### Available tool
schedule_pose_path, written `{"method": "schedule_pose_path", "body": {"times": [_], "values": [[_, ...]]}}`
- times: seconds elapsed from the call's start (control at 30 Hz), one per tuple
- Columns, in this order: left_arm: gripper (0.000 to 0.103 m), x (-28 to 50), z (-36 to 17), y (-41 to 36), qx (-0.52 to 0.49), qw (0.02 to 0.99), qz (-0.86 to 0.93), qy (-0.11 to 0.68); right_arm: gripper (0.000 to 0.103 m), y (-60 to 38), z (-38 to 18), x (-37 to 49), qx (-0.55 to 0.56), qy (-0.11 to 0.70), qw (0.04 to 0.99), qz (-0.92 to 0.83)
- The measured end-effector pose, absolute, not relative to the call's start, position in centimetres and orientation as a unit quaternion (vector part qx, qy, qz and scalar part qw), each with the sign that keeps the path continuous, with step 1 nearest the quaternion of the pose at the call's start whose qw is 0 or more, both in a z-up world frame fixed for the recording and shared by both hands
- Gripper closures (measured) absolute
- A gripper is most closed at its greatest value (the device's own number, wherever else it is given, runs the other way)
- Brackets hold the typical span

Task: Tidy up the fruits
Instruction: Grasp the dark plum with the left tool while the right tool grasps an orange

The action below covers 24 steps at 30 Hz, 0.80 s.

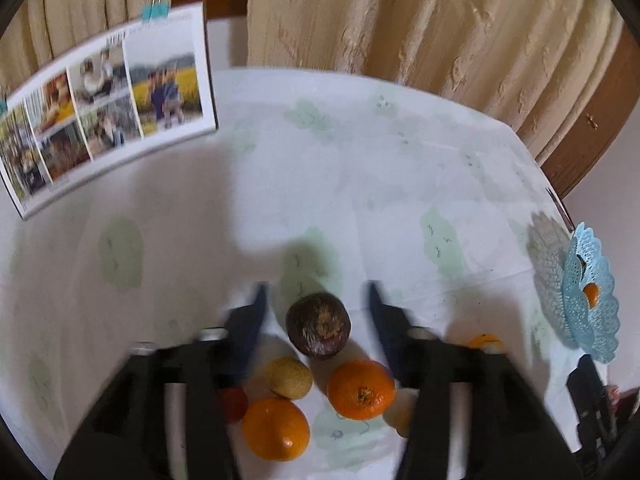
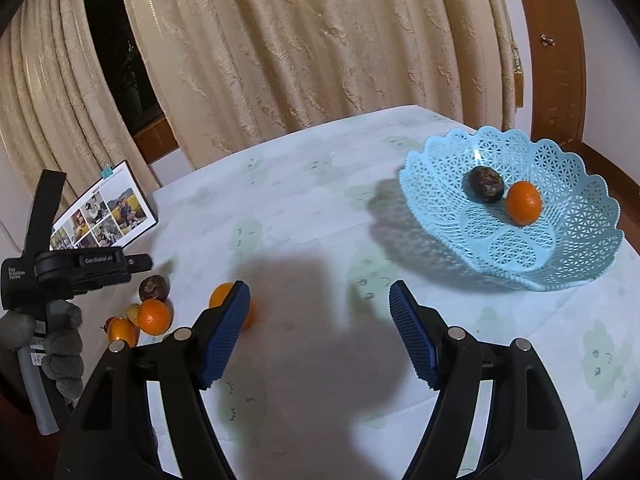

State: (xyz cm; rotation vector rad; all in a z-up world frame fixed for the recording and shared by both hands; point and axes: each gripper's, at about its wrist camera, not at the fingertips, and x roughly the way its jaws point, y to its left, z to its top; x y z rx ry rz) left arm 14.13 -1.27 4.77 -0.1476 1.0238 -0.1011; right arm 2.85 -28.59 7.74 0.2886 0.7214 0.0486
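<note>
Left hand-held gripper (image 1: 316,292) spread wide around dark fruit (image 1: 319,325), untouched on desk (image 1: 360,184). Right hand-held gripper (image 2: 320,292) released, empty. Basket (image 2: 568,264) far right, two fruits inside. Risk: blurred, perhaps fast approach knocking neighbouring orange (image 1: 361,389), scattering cluster.

Both tools (image 1: 316,300) (image 2: 320,300) agape, empty
</note>
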Motion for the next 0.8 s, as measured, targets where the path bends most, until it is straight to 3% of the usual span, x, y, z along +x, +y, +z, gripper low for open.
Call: {"method": "schedule_pose_path", "body": {"times": [0.3,0.4,0.43,0.8], "values": [[0.037,14.7,2.1,-2.4,-0.050,0.851,-0.035,0.522,0.029,-28.2,7.3,3.2,0.139,0.361,0.922,0.026],[0.053,14.6,1.6,-3.1,-0.028,0.853,-0.028,0.520,0.029,-28.0,7.2,3.4,0.135,0.363,0.921,0.029],[0.062,14.5,1.6,-3.1,-0.029,0.855,-0.028,0.518,0.029,-27.8,7.1,3.5,0.133,0.365,0.921,0.031],[0.063,13.2,5.3,-2.1,-0.041,0.883,-0.034,0.466,0.029,-25.8,6.4,5.1,0.117,0.390,0.911,0.060]]}}
